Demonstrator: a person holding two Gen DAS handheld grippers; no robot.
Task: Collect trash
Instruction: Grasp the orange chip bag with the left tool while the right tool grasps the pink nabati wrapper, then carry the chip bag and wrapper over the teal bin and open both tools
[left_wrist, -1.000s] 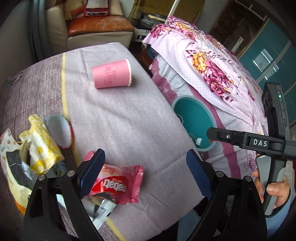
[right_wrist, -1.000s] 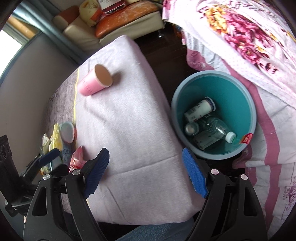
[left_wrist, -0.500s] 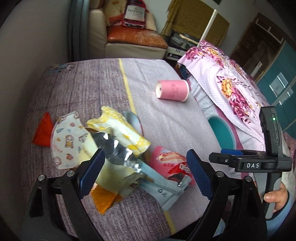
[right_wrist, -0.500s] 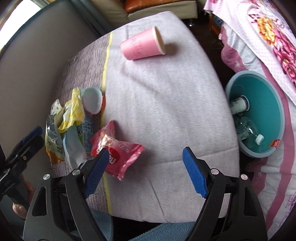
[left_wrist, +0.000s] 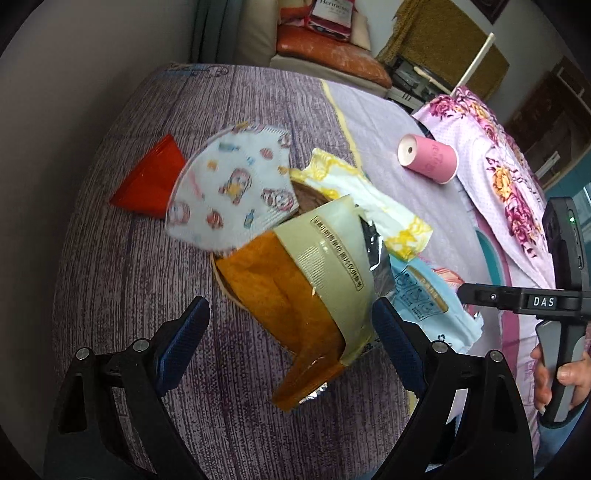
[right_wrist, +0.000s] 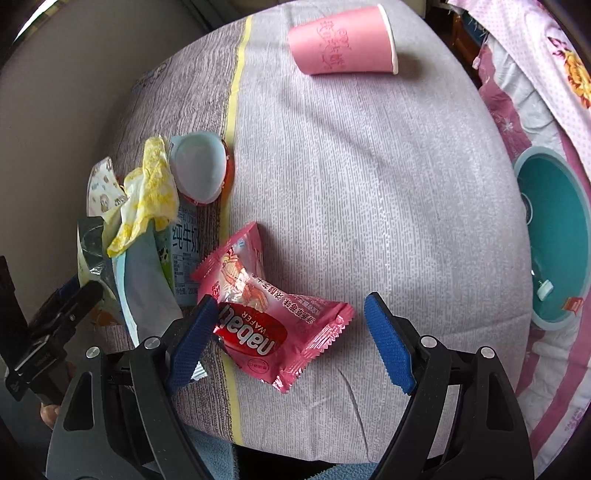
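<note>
Where the left wrist camera looks down, the left gripper (left_wrist: 288, 325) hangs over a heap of trash on a purple cloth-covered table (left_wrist: 147, 273), its jaws spread wide with nothing pressed between them. An orange and cream snack bag (left_wrist: 295, 288) lies between the blue pads, touching neither as far as can be seen. A printed face mask (left_wrist: 232, 192) overlaps the bag's far end, a red wrapper (left_wrist: 147, 181) lies just beside the mask, and a yellow and white wrapper (left_wrist: 369, 199) and a pale blue milk pouch (left_wrist: 424, 299) lie to the right. A pink paper cup (left_wrist: 428, 158) lies on its side well apart.

In the right wrist view, the right gripper (right_wrist: 288, 332) also stands wide, holding nothing. A pink wafer packet (right_wrist: 269, 314) lies on the table between its pads, close against the left one. The teal bin (right_wrist: 554, 236) stands below the table edge at right, with trash inside. A round white lid (right_wrist: 199, 166) lies by the heap.
</note>
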